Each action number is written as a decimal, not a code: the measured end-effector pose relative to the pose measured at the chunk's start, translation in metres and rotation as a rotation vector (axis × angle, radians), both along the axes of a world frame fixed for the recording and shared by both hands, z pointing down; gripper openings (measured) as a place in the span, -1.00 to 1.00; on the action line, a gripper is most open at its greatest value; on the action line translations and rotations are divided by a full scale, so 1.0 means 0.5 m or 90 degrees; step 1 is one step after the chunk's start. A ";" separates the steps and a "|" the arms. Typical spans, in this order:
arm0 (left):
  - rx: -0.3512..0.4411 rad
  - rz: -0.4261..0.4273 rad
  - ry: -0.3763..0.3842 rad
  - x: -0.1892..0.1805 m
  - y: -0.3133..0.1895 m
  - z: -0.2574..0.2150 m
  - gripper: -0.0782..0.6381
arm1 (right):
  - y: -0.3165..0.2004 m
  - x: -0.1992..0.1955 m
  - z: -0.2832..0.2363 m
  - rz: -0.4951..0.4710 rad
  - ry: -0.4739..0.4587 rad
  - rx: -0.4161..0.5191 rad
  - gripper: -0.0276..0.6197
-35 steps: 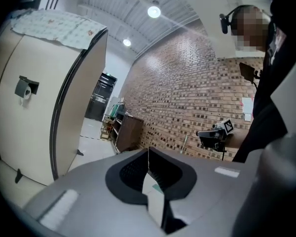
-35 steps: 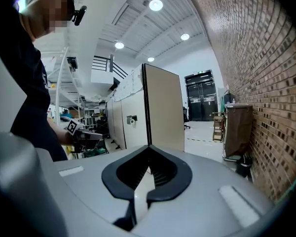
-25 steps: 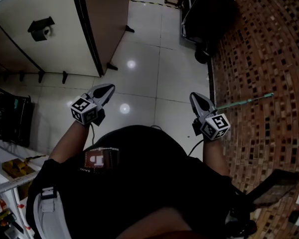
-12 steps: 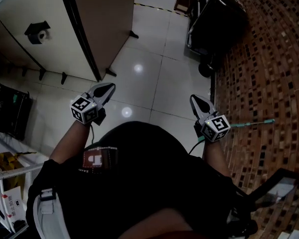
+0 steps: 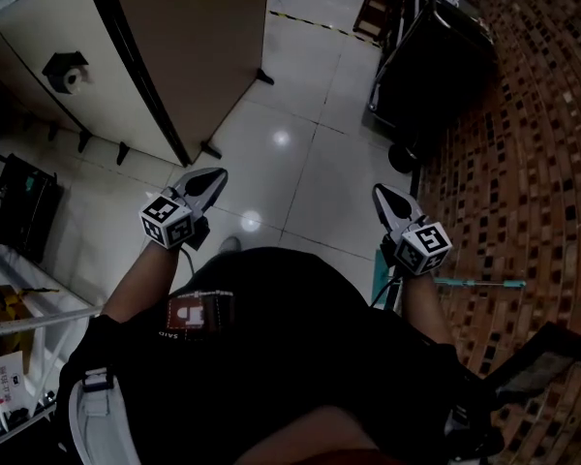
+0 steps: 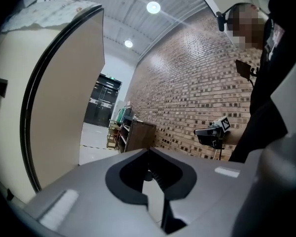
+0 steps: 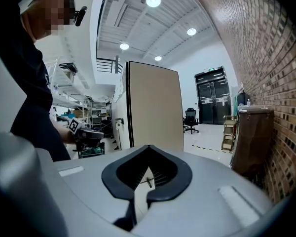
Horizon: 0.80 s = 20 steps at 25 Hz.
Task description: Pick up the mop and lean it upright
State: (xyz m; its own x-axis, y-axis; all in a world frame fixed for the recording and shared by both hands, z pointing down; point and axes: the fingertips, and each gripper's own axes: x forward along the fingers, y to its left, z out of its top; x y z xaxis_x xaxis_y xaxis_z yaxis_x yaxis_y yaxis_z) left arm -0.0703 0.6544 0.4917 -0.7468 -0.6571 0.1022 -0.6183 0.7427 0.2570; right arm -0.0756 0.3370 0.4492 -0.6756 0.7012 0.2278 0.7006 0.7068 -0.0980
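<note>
Teal pole [image 5: 479,283], probably the mop's handle, low at the right along the brick wall [image 5: 533,163], just behind the right gripper [image 5: 381,192]. Lying or leaning? Cannot tell from here. Not gripped, either way. Right gripper's jaws pressed together on nothing. Left gripper [image 5: 215,174] likewise closed and empty, out over the tiled floor [image 5: 300,153], well apart from the pole. Pickup and leaning upright both yet to do, seemingly.
</note>
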 end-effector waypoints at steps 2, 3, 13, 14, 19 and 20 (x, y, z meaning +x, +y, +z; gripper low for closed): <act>0.002 0.002 0.009 -0.049 0.009 0.016 -0.77 | 0.014 -0.047 0.003 0.011 0.005 -0.007 -0.87; 0.005 0.006 0.011 -0.078 0.016 0.024 -0.77 | 0.024 -0.073 0.007 0.017 0.006 -0.008 -0.87; -0.037 0.142 -0.019 -0.424 0.073 0.008 -0.77 | 0.124 -0.360 -0.009 0.094 -0.013 -0.031 -0.87; -0.041 0.152 -0.020 -0.456 0.076 0.003 -0.77 | 0.130 -0.382 -0.011 0.101 -0.014 -0.034 -0.87; -0.034 0.161 -0.013 -0.545 0.055 0.000 -0.77 | 0.128 -0.439 0.005 0.097 0.000 -0.022 -0.87; -0.033 0.160 -0.012 -0.554 0.045 0.003 -0.77 | 0.114 -0.448 0.006 0.099 0.003 -0.024 -0.87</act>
